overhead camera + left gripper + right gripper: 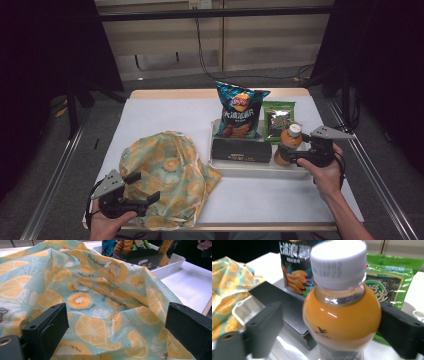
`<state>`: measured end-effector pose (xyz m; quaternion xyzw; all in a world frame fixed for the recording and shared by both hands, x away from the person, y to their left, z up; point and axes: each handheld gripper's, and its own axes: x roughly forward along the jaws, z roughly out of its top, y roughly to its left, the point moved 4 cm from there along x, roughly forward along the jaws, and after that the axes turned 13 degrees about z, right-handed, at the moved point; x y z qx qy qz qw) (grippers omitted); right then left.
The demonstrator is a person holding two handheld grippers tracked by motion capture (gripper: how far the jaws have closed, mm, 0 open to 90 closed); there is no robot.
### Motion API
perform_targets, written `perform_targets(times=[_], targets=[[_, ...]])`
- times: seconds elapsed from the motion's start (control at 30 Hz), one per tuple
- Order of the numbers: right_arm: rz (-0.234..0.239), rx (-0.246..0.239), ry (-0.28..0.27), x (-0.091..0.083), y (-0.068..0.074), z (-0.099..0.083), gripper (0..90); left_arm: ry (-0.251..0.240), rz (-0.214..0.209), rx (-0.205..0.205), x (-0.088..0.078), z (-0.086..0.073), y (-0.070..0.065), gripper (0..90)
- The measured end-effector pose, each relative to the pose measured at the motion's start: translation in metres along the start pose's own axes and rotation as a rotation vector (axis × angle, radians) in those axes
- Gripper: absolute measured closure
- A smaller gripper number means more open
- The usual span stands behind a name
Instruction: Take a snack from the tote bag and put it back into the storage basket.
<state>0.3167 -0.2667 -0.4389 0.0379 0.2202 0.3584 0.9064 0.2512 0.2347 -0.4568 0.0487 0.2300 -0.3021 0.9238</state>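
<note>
Bottle [342, 315] upright, cap up, between open right hand-held gripper [332, 335] jaws

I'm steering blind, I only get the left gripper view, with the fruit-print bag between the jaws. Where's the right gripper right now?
Observer: The right gripper is at the white tray, with an orange drink bottle between its jaws.
Operator: Is it squeezing the bottle?
Observer: No. In the right gripper view there is a gap between one jaw and the bottle, so it is open.
Operator: Is the bottle capped?
Observer: Yes, a white cap is on it.
</note>
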Motion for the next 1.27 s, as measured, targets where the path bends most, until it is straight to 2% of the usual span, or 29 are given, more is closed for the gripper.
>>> perform_targets(times=[0.07, 0.17, 0.3, 0.37, 0.53, 0.67, 0.73, 0.93, 1.0, 1.1, 1.27], targets=[[0.006, -0.002, -0.026, -0.007, 0.004, 0.002, 2.4, 0.0, 0.004, -0.002, 0.0, 0.0, 0.0, 4.3], [0.012, -0.008, -0.03, -0.013, 0.007, 0.0, 2.0, -0.002, 0.003, -0.004, -0.001, 0.0, 0.001, 4.3], [0.02, -0.012, -0.04, -0.033, 0.016, -0.008, 0.9, -0.006, 0.008, -0.01, -0.001, 0.0, 0.002, 4.3], [0.03, -0.036, -0.042, -0.04, 0.018, -0.011, 0.4, 0.002, 0.015, -0.02, -0.001, 0.0, 0.002, 4.9], [0.065, 0.0, -0.036, -0.057, 0.022, -0.022, 0.2, 0.007, 0.032, -0.036, -0.001, 0.0, 0.004, 5.8], [0.039, 0.019, -0.029, -0.075, 0.028, -0.034, 0.8, -0.001, 0.032, -0.031, -0.003, -0.001, 0.004, 5.1], [0.038, 0.026, -0.031, -0.077, 0.029, -0.037, 0.8, 0.002, 0.046, -0.029, -0.004, -0.001, 0.005, 5.1], [0.012, 0.052, -0.001, -0.093, 0.034, -0.054, 2.3, -0.01, 0.051, -0.032, -0.005, 0.0, 0.004, 4.9], [-0.009, 0.066, 0.015, -0.1, 0.034, -0.065, 2.3, -0.013, 0.056, -0.033, -0.005, 0.0, 0.005, 5.0], [-0.032, 0.071, 0.028, -0.103, 0.034, -0.075, 2.3, -0.019, 0.062, -0.039, -0.006, 0.001, 0.006, 4.9], [-0.034, 0.077, 0.039, -0.101, 0.036, -0.079, 2.7, -0.014, 0.069, -0.037, -0.004, 0.0, 0.007, 5.0]])
